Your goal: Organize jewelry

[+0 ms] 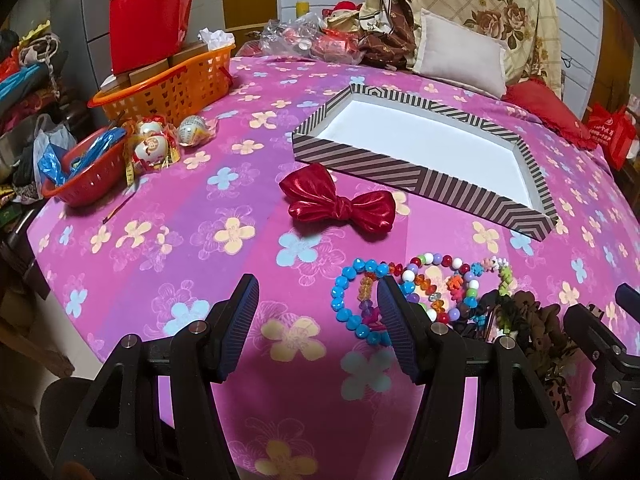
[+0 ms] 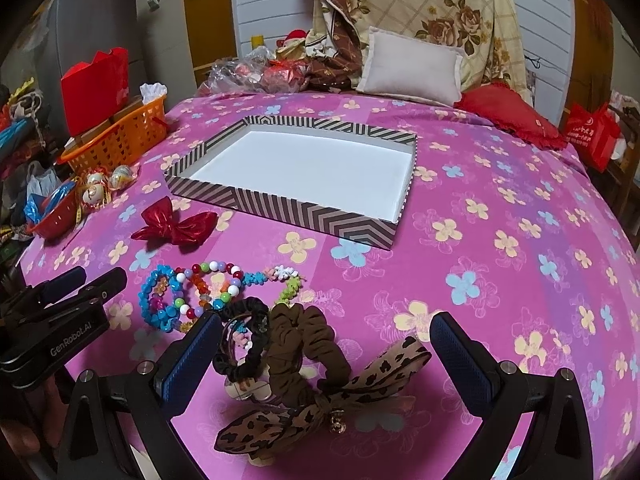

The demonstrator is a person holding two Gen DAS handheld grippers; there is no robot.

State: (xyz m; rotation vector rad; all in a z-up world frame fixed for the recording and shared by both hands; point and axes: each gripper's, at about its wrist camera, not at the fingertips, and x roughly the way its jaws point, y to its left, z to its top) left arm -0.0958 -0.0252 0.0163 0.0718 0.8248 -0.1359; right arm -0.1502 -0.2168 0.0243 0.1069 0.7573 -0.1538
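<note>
A striped, white-lined tray lies empty on the pink floral bed. A red satin bow lies in front of it. Several bead bracelets lie in a cluster, with a black scrunchie and a brown scrunchie with a leopard bow beside them. My left gripper is open and empty, its right finger over the blue bracelet's edge. My right gripper is open, its fingers on either side of the scrunchies.
An orange basket with a red box, a small red basket and wrapped ornaments sit at the bed's left edge. Pillows and bags are piled at the head. A red cushion lies at the far right.
</note>
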